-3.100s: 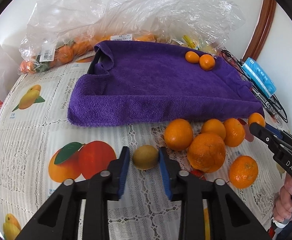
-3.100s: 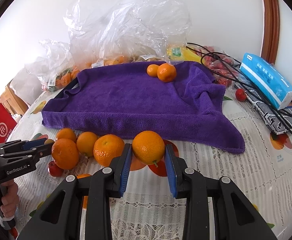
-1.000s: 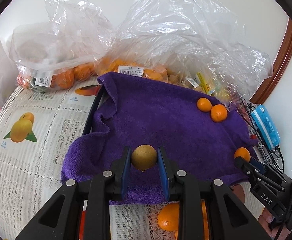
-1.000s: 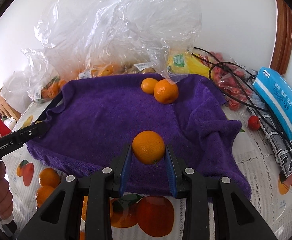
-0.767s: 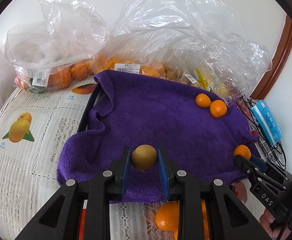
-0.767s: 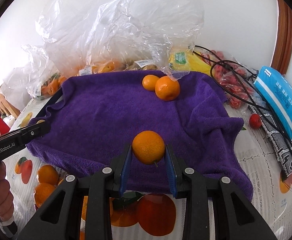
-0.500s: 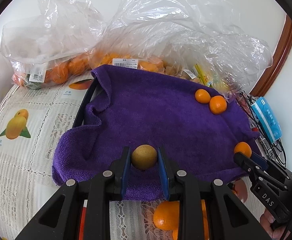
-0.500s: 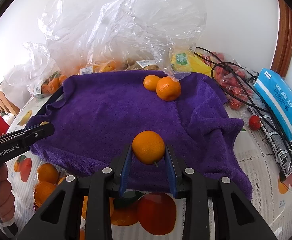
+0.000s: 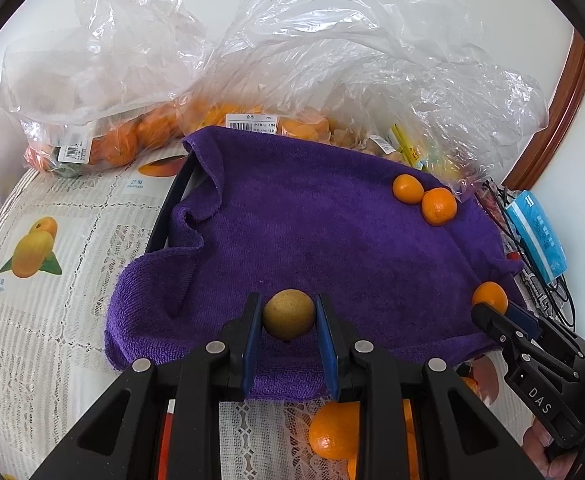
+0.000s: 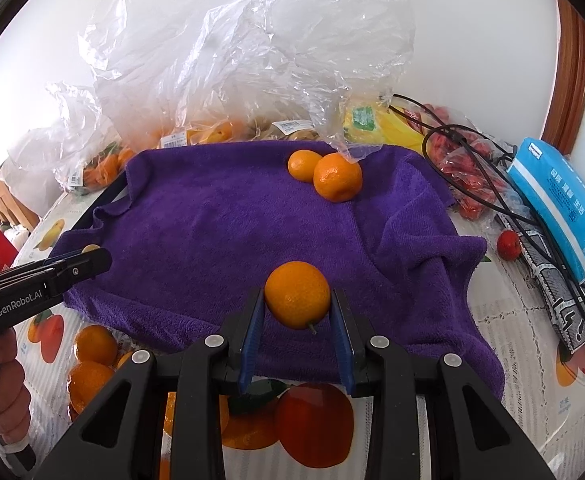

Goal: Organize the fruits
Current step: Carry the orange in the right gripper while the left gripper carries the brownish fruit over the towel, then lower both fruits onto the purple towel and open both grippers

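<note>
A: Left wrist view, item one?
B: Left gripper, blue pads clamped on a brownish-green round fruit, held above the near edge of the purple towel.

A: Other fruit in that view?
B: Two oranges touching each other at the towel's far right corner. Loose oranges on the tablecloth below the towel's near edge, partly hidden by the gripper frame. Bagged oranges in clear plastic bags behind the towel.

A: Anything on the right side?
B: The right gripper reaches in from the lower right with an orange at its tip. A blue packet lies past the towel's right edge, over black cables.

A: Right wrist view?
B: Right gripper, pads closed on the orange, stem end turned down, held over the towel's near part. The pair of oranges sits at the far edge, touching.

A: Left of frame?
B: The left gripper with a hand on its handle; only a sliver of its fruit shows at the tip. Loose oranges lie on the tablecloth beneath it.

A: Right of frame?
B: Blue packet, and a small red fruit near it.
</note>
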Demonstrator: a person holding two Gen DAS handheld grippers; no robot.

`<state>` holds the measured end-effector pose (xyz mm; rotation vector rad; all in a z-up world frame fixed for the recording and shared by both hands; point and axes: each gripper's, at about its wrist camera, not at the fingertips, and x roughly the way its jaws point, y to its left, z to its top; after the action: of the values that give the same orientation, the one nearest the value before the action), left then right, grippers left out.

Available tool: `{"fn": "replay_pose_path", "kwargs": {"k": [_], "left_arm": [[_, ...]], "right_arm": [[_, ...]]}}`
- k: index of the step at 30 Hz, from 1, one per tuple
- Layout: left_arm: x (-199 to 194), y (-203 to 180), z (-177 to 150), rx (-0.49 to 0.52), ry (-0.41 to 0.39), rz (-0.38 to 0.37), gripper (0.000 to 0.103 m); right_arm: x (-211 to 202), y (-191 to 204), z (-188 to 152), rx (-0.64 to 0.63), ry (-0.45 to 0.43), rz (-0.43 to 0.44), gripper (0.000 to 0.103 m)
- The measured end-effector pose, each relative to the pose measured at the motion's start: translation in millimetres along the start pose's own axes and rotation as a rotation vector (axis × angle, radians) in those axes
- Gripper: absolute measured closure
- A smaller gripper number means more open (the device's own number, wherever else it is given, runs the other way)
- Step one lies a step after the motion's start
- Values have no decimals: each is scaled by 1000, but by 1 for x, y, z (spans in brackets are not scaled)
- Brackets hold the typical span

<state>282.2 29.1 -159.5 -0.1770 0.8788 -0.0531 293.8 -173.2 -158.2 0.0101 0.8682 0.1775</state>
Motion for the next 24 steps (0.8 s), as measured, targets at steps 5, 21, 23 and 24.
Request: {"fn": "replay_pose_path", "kwargs": {"k": [5,21,23,24], "left_arm": [[0,1,0,-1,2,-2,78],[-21,-4,3,29,-47,22,61],[-24,-5,4,30,-47,22,57],[-26,-6,4,32,-47,23,56]], "right_arm": [[-1,1,0,-2,-4,-5,70],[-30,3,8,2,-114,-22,40],[-34,3,9,15,-121,-21,30],[-35,4,9,18,-118,-18,26]]}}
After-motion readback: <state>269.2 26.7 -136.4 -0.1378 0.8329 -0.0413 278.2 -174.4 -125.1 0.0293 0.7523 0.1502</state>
